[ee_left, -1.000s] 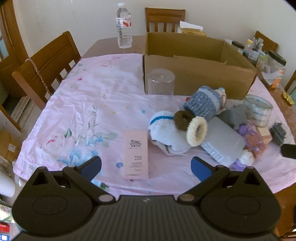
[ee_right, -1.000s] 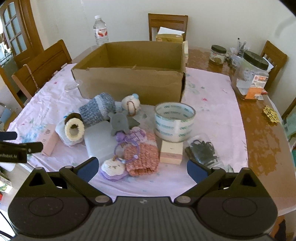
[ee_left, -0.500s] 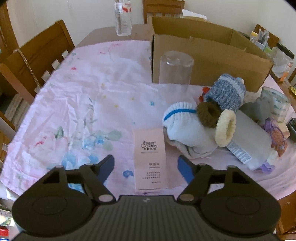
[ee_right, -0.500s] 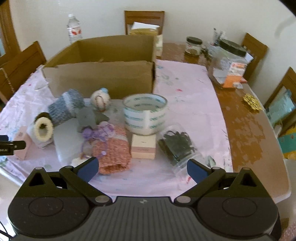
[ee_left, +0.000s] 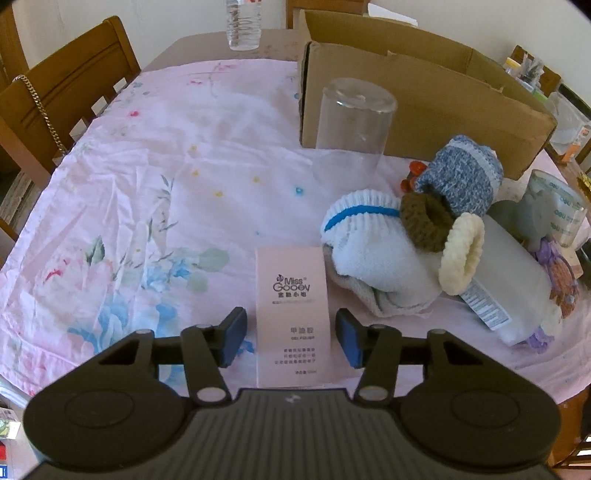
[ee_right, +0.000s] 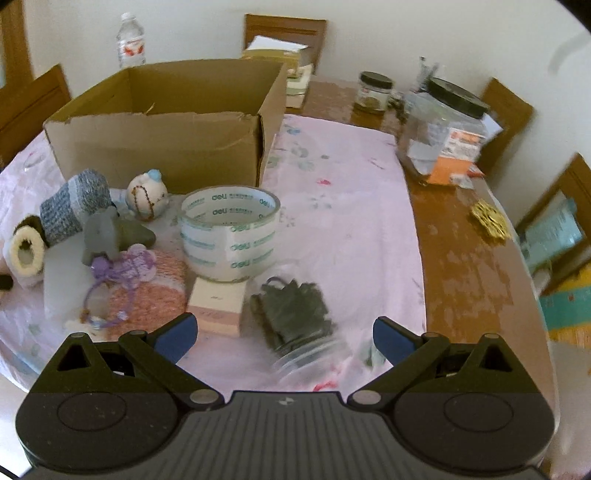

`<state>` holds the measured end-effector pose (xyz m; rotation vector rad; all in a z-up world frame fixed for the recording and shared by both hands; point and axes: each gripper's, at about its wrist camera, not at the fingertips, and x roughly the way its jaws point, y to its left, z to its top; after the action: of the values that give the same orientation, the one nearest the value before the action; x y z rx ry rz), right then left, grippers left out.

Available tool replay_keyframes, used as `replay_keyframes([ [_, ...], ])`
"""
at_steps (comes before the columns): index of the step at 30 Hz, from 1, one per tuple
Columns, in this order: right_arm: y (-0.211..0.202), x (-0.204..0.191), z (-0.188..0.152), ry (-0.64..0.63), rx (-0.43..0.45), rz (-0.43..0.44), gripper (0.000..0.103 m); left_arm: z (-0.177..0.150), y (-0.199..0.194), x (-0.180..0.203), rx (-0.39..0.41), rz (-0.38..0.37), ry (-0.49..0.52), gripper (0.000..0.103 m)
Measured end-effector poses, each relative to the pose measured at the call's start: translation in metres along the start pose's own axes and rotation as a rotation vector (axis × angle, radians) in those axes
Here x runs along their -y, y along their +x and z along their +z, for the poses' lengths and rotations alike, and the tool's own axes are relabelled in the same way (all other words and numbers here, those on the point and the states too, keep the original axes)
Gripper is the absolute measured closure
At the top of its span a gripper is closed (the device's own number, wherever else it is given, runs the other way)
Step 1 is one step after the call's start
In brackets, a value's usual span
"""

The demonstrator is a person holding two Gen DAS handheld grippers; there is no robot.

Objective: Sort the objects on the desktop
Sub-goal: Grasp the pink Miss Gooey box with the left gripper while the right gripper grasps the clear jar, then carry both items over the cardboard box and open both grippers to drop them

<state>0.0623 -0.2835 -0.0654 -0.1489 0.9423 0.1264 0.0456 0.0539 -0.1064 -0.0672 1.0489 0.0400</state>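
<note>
My left gripper (ee_left: 291,338) is open with its fingers on either side of a flat pink carton (ee_left: 291,295) lying on the tablecloth, not touching it. Right of the carton lie a white sock (ee_left: 373,251), brown and cream knitted rings (ee_left: 461,254) and a blue knitted sleeve (ee_left: 461,177). My right gripper (ee_right: 286,338) is open and empty above a clear jar of dark clips (ee_right: 295,317) lying on its side. Near it sit a small pink box (ee_right: 216,306), a tape roll (ee_right: 229,232) and a pink knitted pouch (ee_right: 147,291). An open cardboard box (ee_right: 166,140) stands behind.
An upturned clear cup (ee_left: 354,122) stands against the cardboard box (ee_left: 424,110). A water bottle (ee_left: 243,22) is at the far edge. Large jars (ee_right: 443,125) stand on bare wood at the right. Wooden chairs (ee_left: 62,96) ring the table.
My left gripper has moved down and forward over the pink carton and its fingers have narrowed around it. My right gripper has moved forward and right towards the clip jar.
</note>
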Motion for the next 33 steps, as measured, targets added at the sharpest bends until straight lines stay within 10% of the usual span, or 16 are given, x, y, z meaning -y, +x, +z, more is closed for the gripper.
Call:
replay_keyframes([
  [23,0.041,0.024,0.011,-0.212,-0.113,0.185,0.043,0.004,-0.002,0.009,-0.004,0.026,-0.034,0.065],
  [33,0.032,0.024,0.012,-0.225,-0.093,0.190,0.044,0.005,-0.020,0.013,0.023,0.030,-0.001,0.065],
])
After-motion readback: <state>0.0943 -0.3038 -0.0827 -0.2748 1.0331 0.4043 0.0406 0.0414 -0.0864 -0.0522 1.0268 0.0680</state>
